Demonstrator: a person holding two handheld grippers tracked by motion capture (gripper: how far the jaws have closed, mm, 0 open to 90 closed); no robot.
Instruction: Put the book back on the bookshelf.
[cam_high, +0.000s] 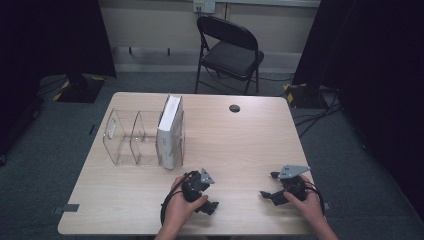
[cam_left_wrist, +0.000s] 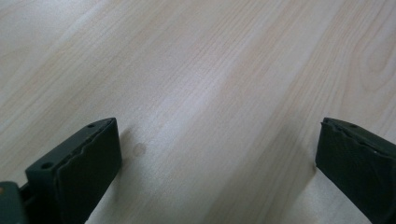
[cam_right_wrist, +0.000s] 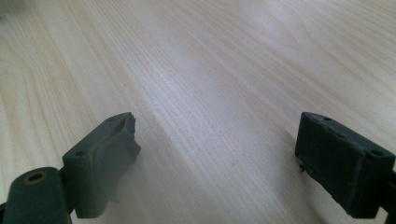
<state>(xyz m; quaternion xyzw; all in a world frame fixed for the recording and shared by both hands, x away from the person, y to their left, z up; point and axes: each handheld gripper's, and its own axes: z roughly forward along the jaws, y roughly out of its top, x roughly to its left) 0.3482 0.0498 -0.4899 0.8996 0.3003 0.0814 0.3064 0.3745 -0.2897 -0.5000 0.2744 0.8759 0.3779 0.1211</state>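
A pale wooden bench (cam_high: 240, 145) stands on grey carpet. At about ten o'clock on it sits a clear rack (cam_high: 125, 137) with upright dividers; a white book (cam_high: 170, 131) stands upright in the slot at the rack's right end. A small dark hole (cam_high: 234, 108) lies near the far edge, at twelve o'clock. At six o'clock the left hand (cam_high: 179, 207) holds the left gripper (cam_high: 207, 192) just above the near edge. At four o'clock the right hand (cam_high: 307, 202) holds the right gripper (cam_high: 267, 185), its jaws spread apart and pointing toward nine o'clock. The grippers are well apart. Beyond the bench, a black folding chair (cam_high: 231, 50) stands by the wall.
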